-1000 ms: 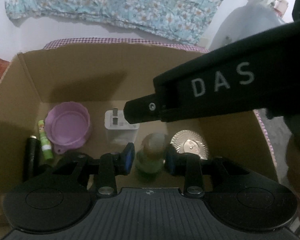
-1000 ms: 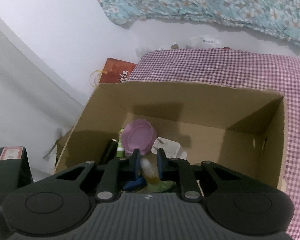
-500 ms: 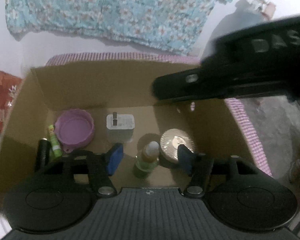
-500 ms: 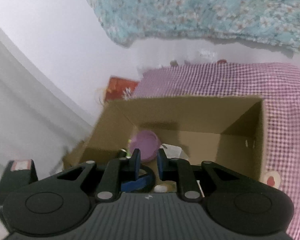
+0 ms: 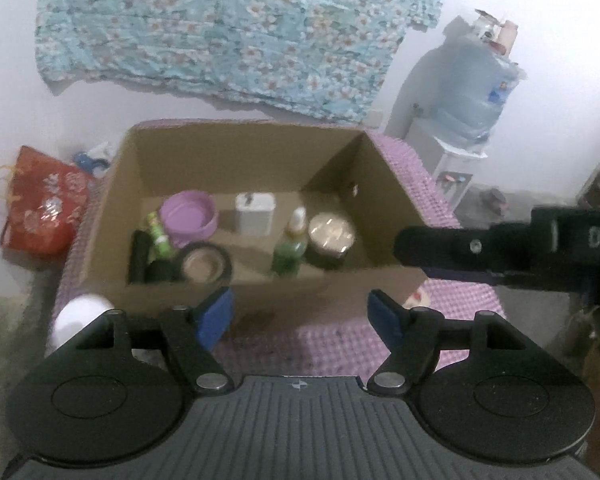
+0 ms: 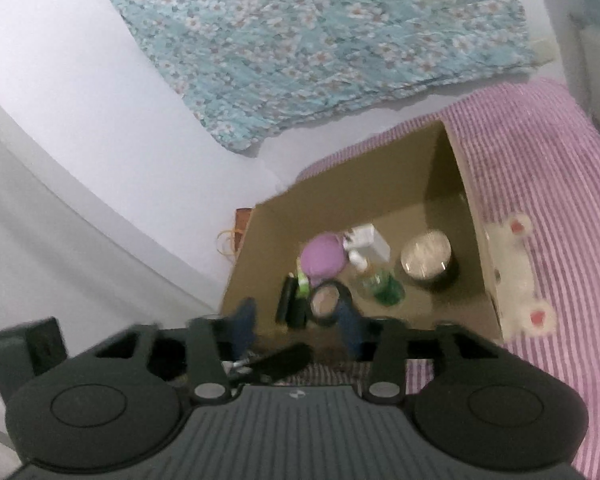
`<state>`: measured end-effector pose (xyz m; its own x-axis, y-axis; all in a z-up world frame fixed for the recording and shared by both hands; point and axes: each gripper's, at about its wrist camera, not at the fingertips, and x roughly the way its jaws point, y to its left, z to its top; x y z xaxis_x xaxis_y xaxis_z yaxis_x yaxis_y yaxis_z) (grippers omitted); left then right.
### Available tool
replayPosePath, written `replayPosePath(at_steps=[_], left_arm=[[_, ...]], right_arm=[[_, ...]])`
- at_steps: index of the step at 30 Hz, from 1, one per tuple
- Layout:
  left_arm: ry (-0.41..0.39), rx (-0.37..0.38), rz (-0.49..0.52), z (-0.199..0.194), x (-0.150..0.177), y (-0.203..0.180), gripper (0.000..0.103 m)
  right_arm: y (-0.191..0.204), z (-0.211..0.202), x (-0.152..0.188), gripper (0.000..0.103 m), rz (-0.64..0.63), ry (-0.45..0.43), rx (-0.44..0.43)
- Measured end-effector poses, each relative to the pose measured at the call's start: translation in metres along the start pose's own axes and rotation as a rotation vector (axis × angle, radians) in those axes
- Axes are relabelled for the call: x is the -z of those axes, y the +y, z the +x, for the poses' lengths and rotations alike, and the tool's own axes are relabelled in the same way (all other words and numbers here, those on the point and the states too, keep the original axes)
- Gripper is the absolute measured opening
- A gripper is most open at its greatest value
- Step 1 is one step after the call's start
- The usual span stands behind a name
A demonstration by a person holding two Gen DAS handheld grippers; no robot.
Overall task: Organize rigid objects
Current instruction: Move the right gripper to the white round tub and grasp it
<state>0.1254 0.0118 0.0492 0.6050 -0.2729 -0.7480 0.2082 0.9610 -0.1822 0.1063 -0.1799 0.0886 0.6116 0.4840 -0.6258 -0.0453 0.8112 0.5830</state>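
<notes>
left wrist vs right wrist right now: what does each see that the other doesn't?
Only the left wrist view shows the water dispenser, a white roll by the box's near left corner, and the side of the right gripper. Only the right wrist view shows the pale plush piece on the box's outer right wall. Both show the cardboard box holding the purple bowl, green bottle, round tin and tape roll.

Dim, soft indoor light leaves both fisheye views grainy and bowed at the dark corners, the cardboard box (image 5: 204, 152) interior shadowed, with motion blur smearing the lower centre of the right wrist view most.
</notes>
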Motion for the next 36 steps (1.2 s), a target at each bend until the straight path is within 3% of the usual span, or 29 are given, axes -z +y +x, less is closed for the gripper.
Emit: replayPosePath(at_steps=[6,13,19,29,36], left_arm=[[0.002,-0.059,-0.014,-0.019,0.026,0.02,0.074],[-0.02,-0.119,-0.072,-0.025,0.035,0.051,0.074],[-0.05,-0.171,-0.102,-0.023,0.039,0.072,0.074],[-0.026,-0.222,-0.136,0.006,0.038,0.105,0.074],[-0.015,-0.225,-0.157,0.019,0.038,0.114,0.062]], right_arm=[[0.003,0.005,0.026,0.055,0.064,0.043,0.008],[0.027,0.028,0.035,0.055,0.04,0.101,-0.008],[0.049,0.064,0.033,0.055,0.022,0.165,-0.039],[0.078,0.132,0.032,0.055,0.001,0.258,-0.086],[0.084,0.165,0.036,0.055,-0.012,0.307,-0.081]])
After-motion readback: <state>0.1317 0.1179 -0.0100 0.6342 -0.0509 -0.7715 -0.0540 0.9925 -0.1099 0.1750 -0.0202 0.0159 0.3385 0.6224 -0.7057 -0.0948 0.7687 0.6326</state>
